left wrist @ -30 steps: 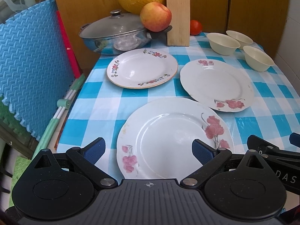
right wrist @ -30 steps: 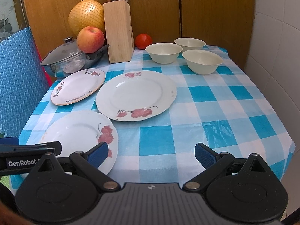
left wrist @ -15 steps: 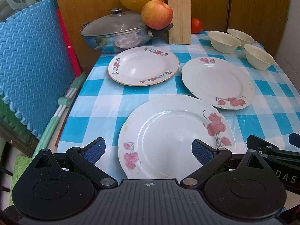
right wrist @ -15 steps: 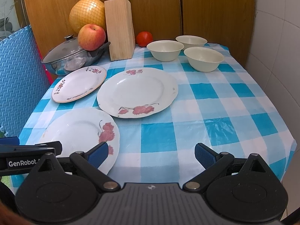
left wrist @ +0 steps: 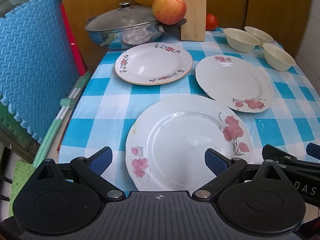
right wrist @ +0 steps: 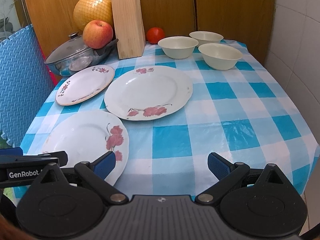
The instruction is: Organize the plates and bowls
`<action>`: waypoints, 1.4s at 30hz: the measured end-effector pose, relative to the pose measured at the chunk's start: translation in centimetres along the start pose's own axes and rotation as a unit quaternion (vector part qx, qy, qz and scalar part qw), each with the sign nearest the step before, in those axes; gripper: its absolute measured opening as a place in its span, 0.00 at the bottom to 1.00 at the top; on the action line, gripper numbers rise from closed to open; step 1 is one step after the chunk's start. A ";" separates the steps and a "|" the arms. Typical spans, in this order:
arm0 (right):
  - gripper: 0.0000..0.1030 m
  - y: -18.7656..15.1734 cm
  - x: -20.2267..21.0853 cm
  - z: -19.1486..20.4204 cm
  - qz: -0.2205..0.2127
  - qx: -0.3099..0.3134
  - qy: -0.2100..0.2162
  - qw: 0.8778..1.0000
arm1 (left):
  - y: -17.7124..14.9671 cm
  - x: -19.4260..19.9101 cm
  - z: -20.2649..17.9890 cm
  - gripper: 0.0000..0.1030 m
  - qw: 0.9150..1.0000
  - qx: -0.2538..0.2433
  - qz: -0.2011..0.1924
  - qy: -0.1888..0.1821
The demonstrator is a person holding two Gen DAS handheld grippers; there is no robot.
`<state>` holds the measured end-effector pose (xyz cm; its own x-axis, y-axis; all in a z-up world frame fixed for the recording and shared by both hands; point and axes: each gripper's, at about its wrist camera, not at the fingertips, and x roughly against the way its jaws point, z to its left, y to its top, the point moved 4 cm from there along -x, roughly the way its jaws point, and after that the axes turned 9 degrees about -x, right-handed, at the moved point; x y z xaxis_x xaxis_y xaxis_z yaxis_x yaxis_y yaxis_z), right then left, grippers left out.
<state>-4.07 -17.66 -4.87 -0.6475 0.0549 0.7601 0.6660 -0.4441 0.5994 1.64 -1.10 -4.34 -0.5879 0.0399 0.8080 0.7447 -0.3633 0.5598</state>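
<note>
While both handheld grippers hang at the near edge of a table (right wrist: 240,108) covered in a blue-and-white checked cloth, three plates and three bowls lie spread across it. The left gripper (left wrist: 158,159) has its jaws spread wide and holds nothing, its blue pads (left wrist: 100,158) poised over the near rim of the nearest plate (left wrist: 190,142), a large white one with pink flowers at the table's front left. The right gripper (right wrist: 161,165) is likewise spread and empty, above bare cloth just right of that plate. A second large flowered plate (right wrist: 149,94) sits near the middle of the table, and a smaller gold-rimmed plate (right wrist: 86,84) lies to its left, close beside a lidded steel pan (right wrist: 78,57). None of the plates touch. Three cream bowls (right wrist: 177,47) cluster at the far right corner, upright and unstacked. Along the back stand a wooden knife block (right wrist: 129,23), an apple (right wrist: 97,33) resting on the pan's handle, a netted pomelo (right wrist: 92,10) and a tomato (right wrist: 155,35).
</note>
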 end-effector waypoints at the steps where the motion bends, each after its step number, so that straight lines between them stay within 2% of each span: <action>1: 0.94 0.0 -0.1 0.0 0.001 0.000 0.000 1.000 | 0.0 -0.1 0.0 0.98 1.000 0.001 0.002 0.000; 16: 0.94 -0.1 -1.8 0.2 0.028 -0.002 0.002 1.000 | -0.2 -2.0 0.5 0.99 0.999 0.010 0.035 -0.013; 25: 0.94 -0.3 -2.9 0.3 0.049 -0.004 0.013 0.999 | -0.3 -3.4 1.5 0.99 0.997 0.031 0.061 -0.035; 33: 0.88 0.3 -4.0 0.8 0.064 -0.001 0.032 0.997 | -0.3 -4.2 1.7 1.00 0.996 0.036 0.069 -0.044; 37: 0.79 0.8 -4.3 1.2 0.067 0.000 0.055 0.996 | 0.1 -4.5 1.7 1.00 0.996 0.037 0.069 -0.048; 39: 0.75 1.2 -4.5 1.3 0.071 -0.007 0.068 0.995 | 0.3 -4.9 1.9 1.00 0.994 0.046 0.076 -0.064; 42: 0.53 1.7 -4.7 1.6 0.088 -0.013 0.112 0.990 | 0.6 -5.0 1.4 0.99 0.994 0.036 0.074 -0.068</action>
<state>0.72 -17.20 -7.07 -0.5908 -0.2241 0.7751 0.7674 -0.4528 0.4540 5.46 -0.21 -7.83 -0.4258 0.1188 0.8970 0.8433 -0.3073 0.4410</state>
